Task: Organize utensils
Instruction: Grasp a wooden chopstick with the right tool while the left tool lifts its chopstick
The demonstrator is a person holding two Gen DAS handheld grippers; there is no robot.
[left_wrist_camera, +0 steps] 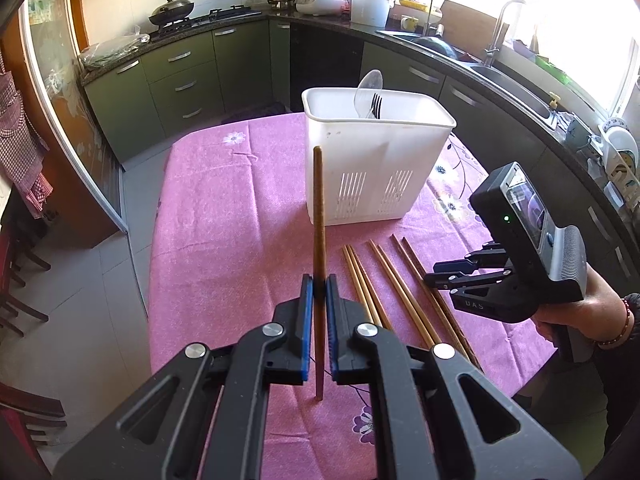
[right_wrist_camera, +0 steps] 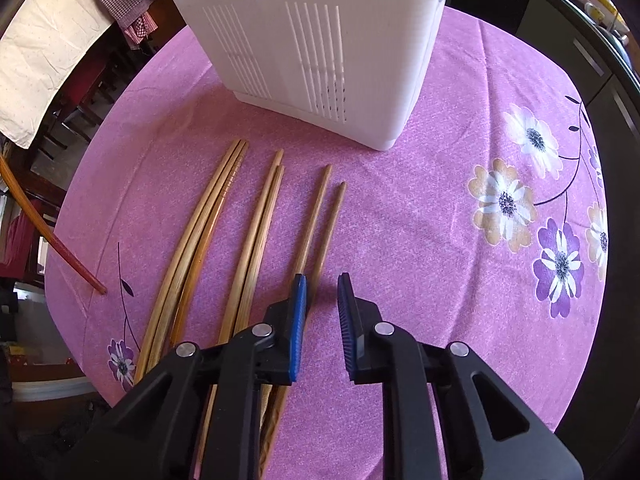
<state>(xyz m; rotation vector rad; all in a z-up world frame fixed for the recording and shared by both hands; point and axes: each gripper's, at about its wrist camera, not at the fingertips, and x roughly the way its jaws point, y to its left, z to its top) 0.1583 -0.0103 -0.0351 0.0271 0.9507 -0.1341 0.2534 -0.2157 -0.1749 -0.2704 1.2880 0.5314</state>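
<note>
Step in hand: chopstick transfer to white utensil caddy [left_wrist_camera: 376, 160].
Left gripper [left_wrist_camera: 319, 286]: jaws clamped on dark chopstick [left_wrist_camera: 319, 216], lifted off table, near-upright.
Right gripper [right_wrist_camera: 322, 292]: jaws narrowly parted, empty, straddling rightmost of loose chopsticks [right_wrist_camera: 256, 220] on pink tablecloth [right_wrist_camera: 420, 240].
Next, by judgement: carry held stick over caddy rim, release tip-down.

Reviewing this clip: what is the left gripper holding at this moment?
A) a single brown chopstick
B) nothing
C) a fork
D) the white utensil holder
A: in the left wrist view the left gripper has its blue pads closed on a single brown chopstick standing nearly upright, while the fork sits in the white utensil holder.
</note>
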